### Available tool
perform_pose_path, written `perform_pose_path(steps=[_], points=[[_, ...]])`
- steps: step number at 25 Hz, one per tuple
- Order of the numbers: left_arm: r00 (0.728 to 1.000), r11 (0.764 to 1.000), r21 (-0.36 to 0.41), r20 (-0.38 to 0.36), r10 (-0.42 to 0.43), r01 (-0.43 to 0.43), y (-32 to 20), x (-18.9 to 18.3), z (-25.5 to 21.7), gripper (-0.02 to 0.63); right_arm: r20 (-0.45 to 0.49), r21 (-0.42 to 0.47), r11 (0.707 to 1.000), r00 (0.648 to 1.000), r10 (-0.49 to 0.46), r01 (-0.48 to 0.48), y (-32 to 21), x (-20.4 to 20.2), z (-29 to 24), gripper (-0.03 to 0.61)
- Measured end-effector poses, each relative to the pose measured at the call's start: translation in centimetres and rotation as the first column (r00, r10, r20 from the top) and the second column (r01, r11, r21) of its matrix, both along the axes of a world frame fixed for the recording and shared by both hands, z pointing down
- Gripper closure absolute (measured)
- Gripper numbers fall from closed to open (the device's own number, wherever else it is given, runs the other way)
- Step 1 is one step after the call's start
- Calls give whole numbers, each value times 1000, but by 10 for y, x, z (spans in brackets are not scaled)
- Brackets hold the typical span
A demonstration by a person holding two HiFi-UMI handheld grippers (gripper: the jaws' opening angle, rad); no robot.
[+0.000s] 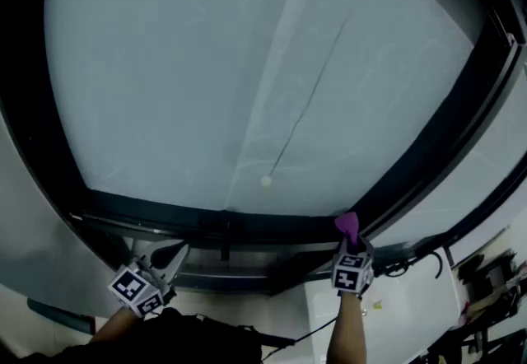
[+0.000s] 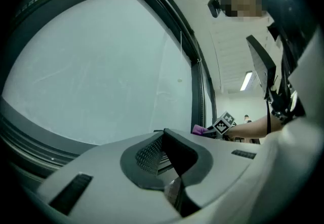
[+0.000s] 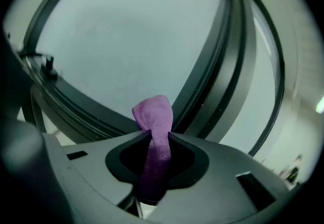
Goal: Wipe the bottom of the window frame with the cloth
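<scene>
All wiping's probably left: we're pinching the fuzzy purple cloth (image 3: 154, 119) in our right gripper (image 1: 349, 240) by the dark window frame (image 1: 206, 222), left gripper (image 1: 174, 255) pressed together, empty.

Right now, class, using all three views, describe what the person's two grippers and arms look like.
The left gripper and right gripper have pale grey shells with dark gripping pads, the left's pad cross-hatched. Each carries a white cube with black square markers. Both forearms are uncovered: no sleeves show.
</scene>
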State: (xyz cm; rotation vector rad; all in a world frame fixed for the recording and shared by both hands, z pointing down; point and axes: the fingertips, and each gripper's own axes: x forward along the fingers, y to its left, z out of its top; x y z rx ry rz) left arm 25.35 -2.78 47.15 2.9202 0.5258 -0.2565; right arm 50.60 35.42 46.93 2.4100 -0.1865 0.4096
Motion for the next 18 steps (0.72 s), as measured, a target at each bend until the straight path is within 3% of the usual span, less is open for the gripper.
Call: perform_pose_path(steps=[4,9,12,18], points=[[998,999,21,50,-48,47,-19,-17,7,609,37,-160,987,999,16,-10,-41,4,12,491],[993,999,-8,106,-48,49,-14,-20,17,609,117,-307,952,992,54,-15,-54,18,27,491],[994,998,6,89,-57,57,-15,-20,19,609,168,-340,940,984,58,2,-58,24,37,491],[991,997,6,109,-80,80,-21,-26,26,609,182,-350,936,983,25,41,-61,26,41,491]])
